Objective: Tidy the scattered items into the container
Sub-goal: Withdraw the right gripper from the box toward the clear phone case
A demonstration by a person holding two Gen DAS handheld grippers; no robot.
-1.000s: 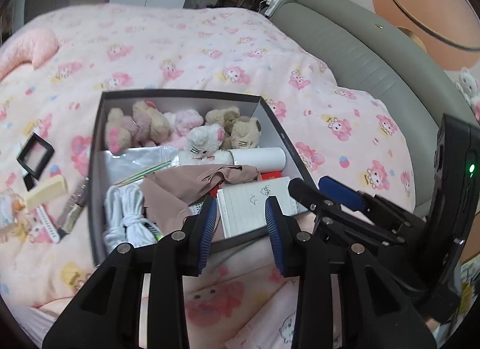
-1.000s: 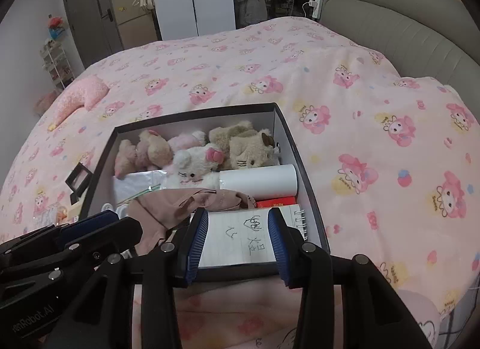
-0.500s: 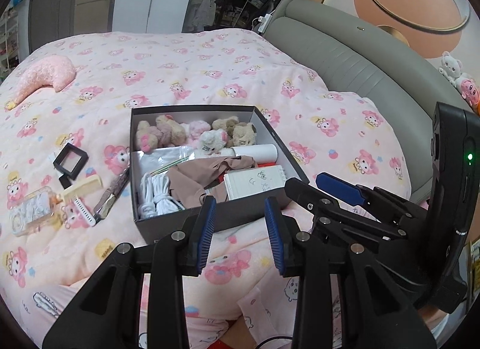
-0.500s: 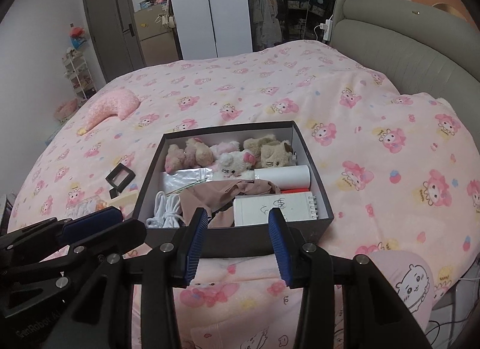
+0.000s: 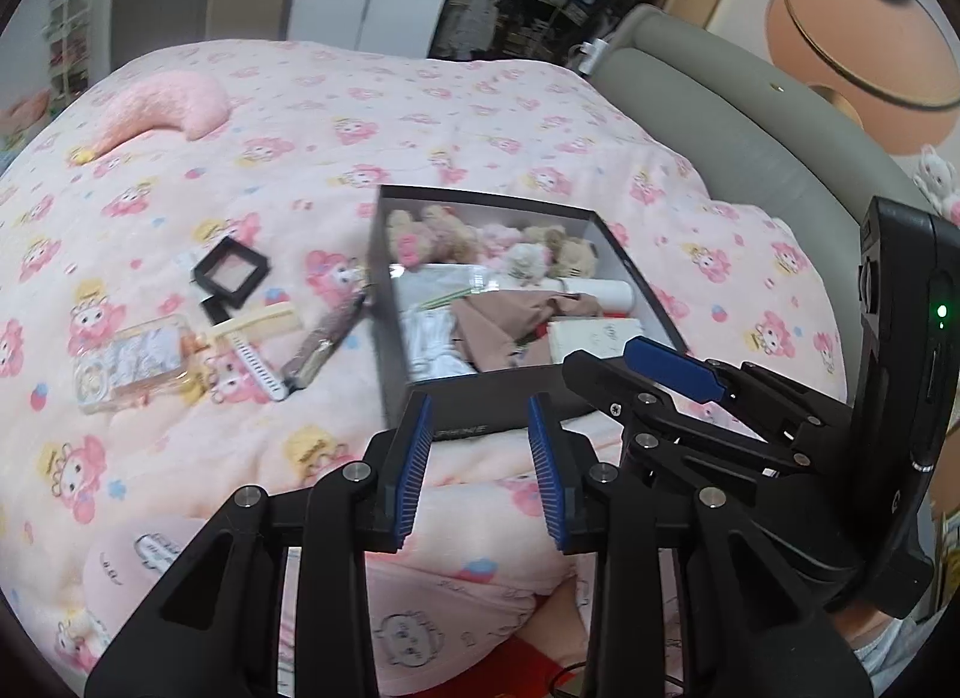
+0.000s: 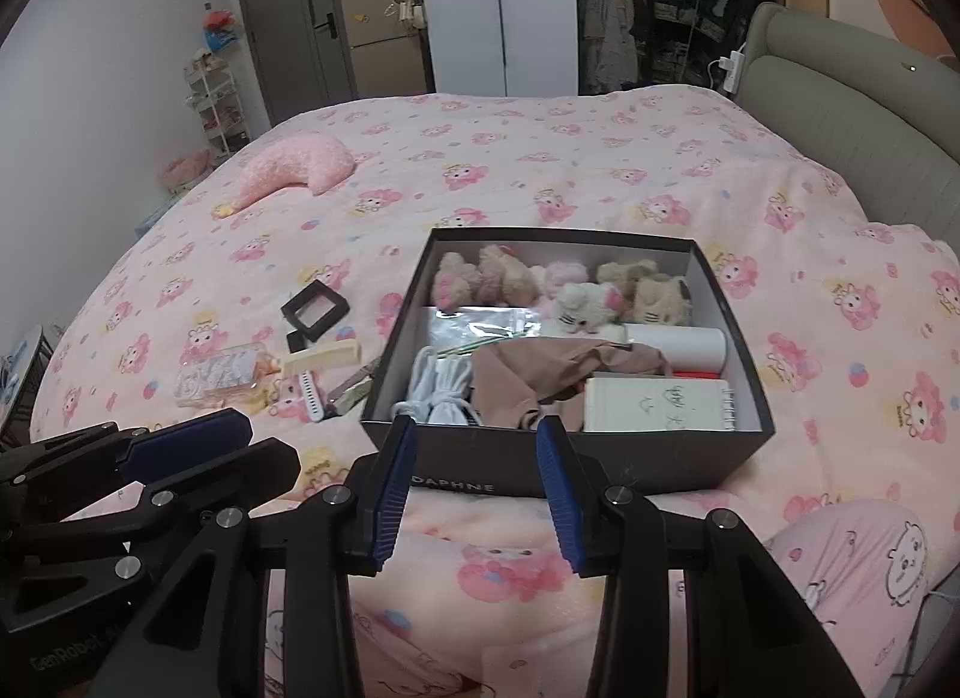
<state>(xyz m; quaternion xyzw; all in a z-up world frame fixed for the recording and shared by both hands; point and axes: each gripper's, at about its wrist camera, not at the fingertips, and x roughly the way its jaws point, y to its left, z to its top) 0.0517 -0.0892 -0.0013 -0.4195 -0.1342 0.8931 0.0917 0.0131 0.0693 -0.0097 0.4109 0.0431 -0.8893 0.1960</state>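
A black shoebox (image 6: 630,458) (image 5: 480,200) sits on the pink bed, holding plush toys (image 6: 558,290), a notebook (image 6: 657,404), a white cylinder (image 6: 675,341), brown cloth (image 6: 540,380) and white cord (image 6: 438,392). Left of it lie a black square frame (image 5: 231,272), a clear phone case (image 5: 129,362), a cream comb (image 5: 258,323), a white strap (image 5: 258,365) and a glittery tube (image 5: 324,341). My left gripper (image 5: 478,404) hovers short of the box's front wall, its jaws closing on nothing. My right gripper (image 6: 477,428) stands open and empty beside it.
A pink crescent pillow (image 6: 294,167) lies far left on the bedspread. A grey padded headboard (image 6: 840,116) runs along the right. A person's legs in pink pyjamas (image 6: 840,566) are under both grippers. A door and wardrobe stand beyond the bed.
Both grippers have drawn back from the box, which now looks smaller and farther. The scattered items left of the box have come into view. The left jaws have narrowed slightly.
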